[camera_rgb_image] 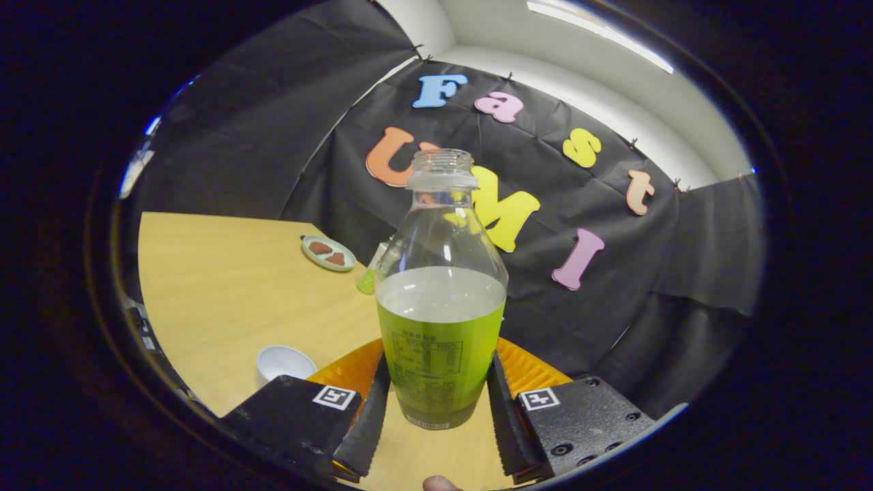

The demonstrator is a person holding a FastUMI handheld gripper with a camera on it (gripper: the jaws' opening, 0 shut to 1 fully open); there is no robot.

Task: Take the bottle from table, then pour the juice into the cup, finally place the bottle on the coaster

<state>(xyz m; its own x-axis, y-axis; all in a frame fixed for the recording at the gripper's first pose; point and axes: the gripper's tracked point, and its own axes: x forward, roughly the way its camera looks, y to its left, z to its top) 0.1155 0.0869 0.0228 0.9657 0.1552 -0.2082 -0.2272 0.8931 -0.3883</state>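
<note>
A clear, uncapped bottle [440, 307] about half full of green juice stands between my fingers. My gripper [436, 409] is shut on the bottle, one finger pressing each side of its lower body. The wooden table [225, 293] looks tilted against the bottle, and I cannot tell whether the bottle's base touches it. A small white cup [283, 363] sits on the table just left of my left finger. Farther back on the table lies a round pale-green coaster [329, 253] with two brown patches on it.
Behind the bottle's left shoulder stands another clear container [370, 273] with green at its base, partly hidden. The table's far edge runs close behind it, against the black cloth wall. A person's fingertip [440, 483] shows below the fingers.
</note>
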